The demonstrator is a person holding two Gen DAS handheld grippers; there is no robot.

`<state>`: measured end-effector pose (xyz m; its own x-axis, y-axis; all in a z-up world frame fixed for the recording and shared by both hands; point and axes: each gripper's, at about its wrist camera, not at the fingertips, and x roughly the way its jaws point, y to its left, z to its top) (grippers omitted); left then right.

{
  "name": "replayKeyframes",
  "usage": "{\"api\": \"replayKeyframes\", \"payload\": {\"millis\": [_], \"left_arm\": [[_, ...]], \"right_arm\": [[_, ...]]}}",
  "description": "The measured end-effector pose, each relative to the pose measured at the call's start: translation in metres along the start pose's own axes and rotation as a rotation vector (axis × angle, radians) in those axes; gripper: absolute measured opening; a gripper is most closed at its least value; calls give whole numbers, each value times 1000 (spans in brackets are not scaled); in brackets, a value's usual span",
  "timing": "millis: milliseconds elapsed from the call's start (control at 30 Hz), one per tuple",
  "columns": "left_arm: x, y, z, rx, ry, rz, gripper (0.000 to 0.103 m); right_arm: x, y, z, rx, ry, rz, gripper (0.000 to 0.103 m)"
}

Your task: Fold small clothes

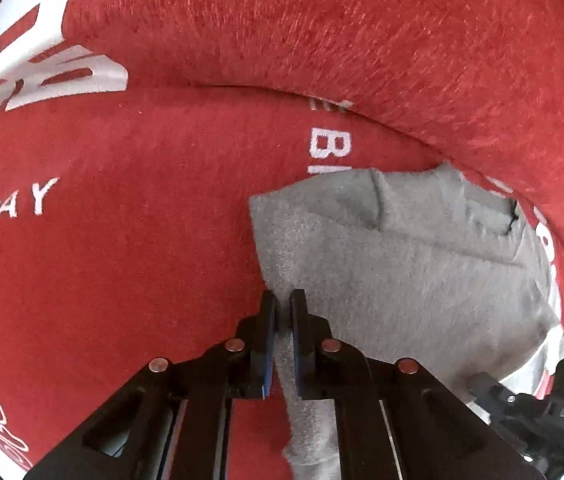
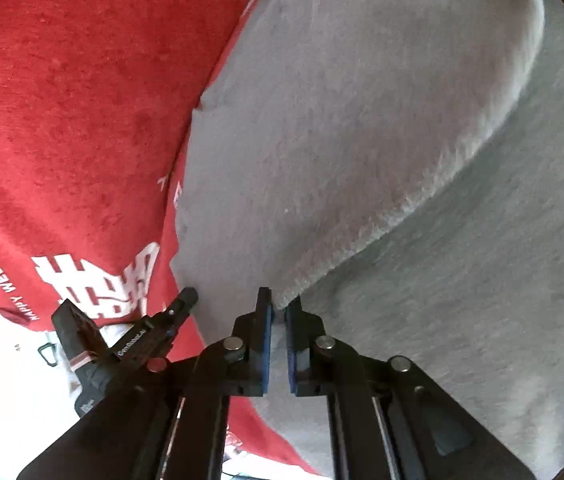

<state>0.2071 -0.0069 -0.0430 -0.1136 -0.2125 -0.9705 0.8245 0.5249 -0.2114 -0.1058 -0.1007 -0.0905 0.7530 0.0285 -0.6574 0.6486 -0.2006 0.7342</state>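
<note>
Red cloth (image 1: 121, 260) with white lettering covers the surface, rumpled into a fold across the far side. Grey garment (image 1: 402, 272) lies spread on it, upper layer folded over in the right wrist view. Left tongs (image 1: 284, 304) point steeply down, clenched on the garment's left edge. Right tongs (image 2: 279, 304) slant down, clenched on the garment's folded edge. Left tongs (image 2: 185, 300) show just beside them.

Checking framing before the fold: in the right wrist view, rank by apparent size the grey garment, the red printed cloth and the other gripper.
1. grey garment, fills most of the view
2. red printed cloth
3. left gripper, smallest, though partly hidden
</note>
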Motion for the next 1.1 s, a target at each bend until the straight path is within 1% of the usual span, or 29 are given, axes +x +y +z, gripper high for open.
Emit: {"api": "replayKeyframes", "payload": {"millis": [67, 133, 200, 233, 267, 300, 333, 367, 400, 467, 533, 567, 600, 633, 667, 700, 733, 767, 800, 833, 900, 967, 1000, 1033, 1100], "left_arm": [[3, 6, 0, 7, 3, 5, 9], [8, 18, 3, 2, -2, -9, 9], [7, 19, 2, 16, -2, 3, 9], [7, 18, 1, 30, -3, 14, 9], [6, 17, 1, 43, -3, 24, 9], [6, 16, 1, 48, -3, 28, 9], [5, 18, 1, 48, -2, 30, 9], [6, 18, 1, 45, -2, 30, 9], [10, 13, 2, 42, -1, 31, 9], [11, 12, 1, 37, -3, 34, 9], [12, 12, 1, 27, -5, 37, 9], [13, 11, 1, 22, -6, 37, 9], [15, 8, 1, 19, -7, 39, 9], [16, 7, 1, 20, -8, 40, 9], [16, 6, 1, 23, -9, 42, 9], [16, 5, 1, 27, -10, 45, 9], [17, 4, 0, 31, -12, 48, 9], [18, 2, 0, 32, -14, 50, 9], [18, 2, 0, 30, -16, 51, 9], [19, 2, -1, 23, -18, 54, 9], [15, 3, -2, 8, -18, 79, 9], [7, 5, -4, 7, -29, 131, 9], [1, 7, -6, 11, -35, 145, 9], [-6, 8, -9, 14, -41, 137, 9], [-17, 5, -15, 35, -45, 127, 9]], "right_arm": [[5, 0, -8, -21, 22, 5, 7], [16, -6, -14, -20, 60, -25, 8], [13, -11, -17, -19, 88, -19, 9], [3, -9, -17, -51, 87, -42, 19], [-9, -9, -15, -86, 66, -68, 38], [-22, -10, -13, -110, 33, -86, 48], [-46, -14, -5, -125, -42, -122, 62], [-61, -19, 1, -119, -89, -147, 64], [-80, -28, 12, -92, -150, -178, 64], [-103, -46, 34, -7, -216, -199, 64], [-115, -61, 54, 85, -262, -178, 64], [-119, -65, 62, 108, -278, -173, 58], [-122, -61, 72, 95, -288, -190, 46], [-123, -55, 76, 57, -286, -201, 13], [-124, -44, 79, -9, -287, -218, 8], [-127, -33, 80, -86, -299, -244, 8], [-129, -21, 79, -181, -310, -288, 8], [-129, -19, 78, -213, -309, -316, 8], [-130, -22, 79, -229, -301, -354, 8], [-126, -32, 80, -214, -273, -411, 9], [-127, -52, 80, -160, -234, -460, 10], [-141, -68, 76, -101, -248, -468, 10], [-148, -71, 72, -84, -259, -466, 10], [-157, -75, 67, -71, -268, -457, 11], [-165, -76, 63, -84, -278, -419, 13]]}}
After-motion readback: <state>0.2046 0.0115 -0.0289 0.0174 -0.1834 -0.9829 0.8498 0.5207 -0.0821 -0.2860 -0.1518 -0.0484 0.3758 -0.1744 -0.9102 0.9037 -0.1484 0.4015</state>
